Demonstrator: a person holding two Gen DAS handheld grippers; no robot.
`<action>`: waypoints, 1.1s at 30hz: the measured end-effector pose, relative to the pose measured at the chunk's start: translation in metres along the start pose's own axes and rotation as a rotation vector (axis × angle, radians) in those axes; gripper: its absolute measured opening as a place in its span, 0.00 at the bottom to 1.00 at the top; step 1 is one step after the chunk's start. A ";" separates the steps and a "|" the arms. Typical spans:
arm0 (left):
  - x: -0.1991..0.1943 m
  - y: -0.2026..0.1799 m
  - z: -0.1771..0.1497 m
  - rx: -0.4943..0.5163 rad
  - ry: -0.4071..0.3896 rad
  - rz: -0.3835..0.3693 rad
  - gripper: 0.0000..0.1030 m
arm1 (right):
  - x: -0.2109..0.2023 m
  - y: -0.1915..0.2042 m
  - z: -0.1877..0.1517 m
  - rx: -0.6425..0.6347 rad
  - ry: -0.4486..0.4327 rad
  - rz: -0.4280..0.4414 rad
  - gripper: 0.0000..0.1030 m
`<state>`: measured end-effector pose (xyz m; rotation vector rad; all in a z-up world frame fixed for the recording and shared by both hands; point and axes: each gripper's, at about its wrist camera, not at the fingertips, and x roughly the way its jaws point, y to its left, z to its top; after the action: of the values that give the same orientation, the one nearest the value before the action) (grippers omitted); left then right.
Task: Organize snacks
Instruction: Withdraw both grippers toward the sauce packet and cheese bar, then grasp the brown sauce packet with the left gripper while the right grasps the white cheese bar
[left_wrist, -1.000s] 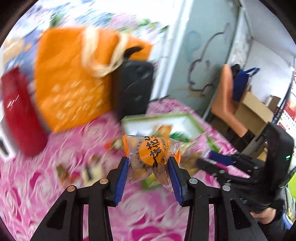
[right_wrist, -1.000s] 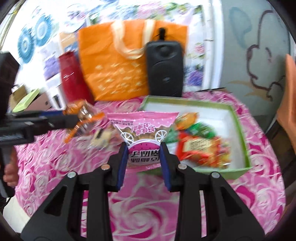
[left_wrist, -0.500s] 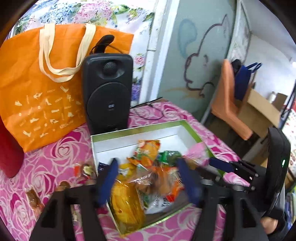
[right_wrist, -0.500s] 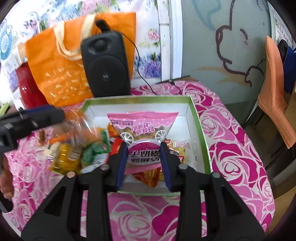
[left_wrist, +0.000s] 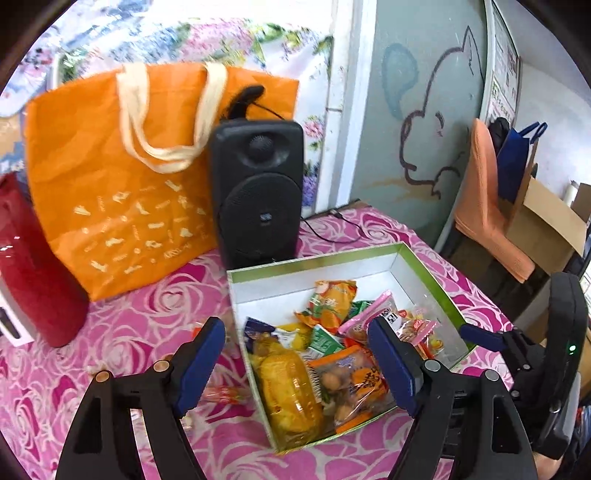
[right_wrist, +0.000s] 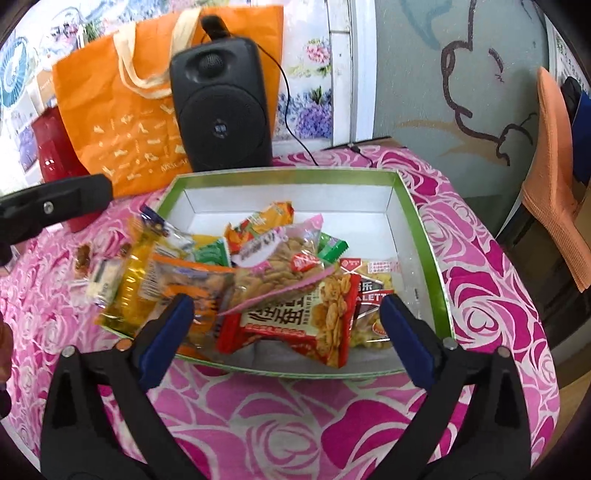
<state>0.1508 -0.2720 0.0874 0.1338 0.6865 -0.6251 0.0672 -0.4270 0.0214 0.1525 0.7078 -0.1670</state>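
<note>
Snack packets (right_wrist: 280, 280) heaped in green-rimmed box (right_wrist: 424, 236), left hand-held gripper (left_wrist: 295, 363) apart, right hand-held gripper (right_wrist: 286, 341) opening, empty

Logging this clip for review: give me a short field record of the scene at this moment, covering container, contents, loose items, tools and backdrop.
container: green-rimmed box, open, on the pink rose tablecloth
contents: heap of snack packets, among them a pink packet lying on a red packet; yellow packet at the box's left side
loose items: a few small snacks on the cloth left of the box
left tool: open, holding nothing
right tool: jaws opening, gripping nothing
backdrop: black speaker, orange bag
</note>
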 end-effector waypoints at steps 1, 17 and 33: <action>-0.006 0.002 0.000 -0.005 -0.012 0.013 0.79 | -0.003 0.002 0.001 -0.001 -0.007 0.000 0.98; -0.092 0.099 -0.037 -0.099 -0.082 0.158 0.79 | -0.044 0.093 -0.005 0.005 -0.103 0.203 0.99; -0.061 0.256 -0.118 -0.418 0.057 0.237 0.79 | 0.067 0.240 -0.031 -0.162 0.201 0.277 0.99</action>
<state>0.1978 0.0019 0.0130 -0.1544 0.8284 -0.2428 0.1463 -0.1935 -0.0256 0.1113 0.8888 0.1729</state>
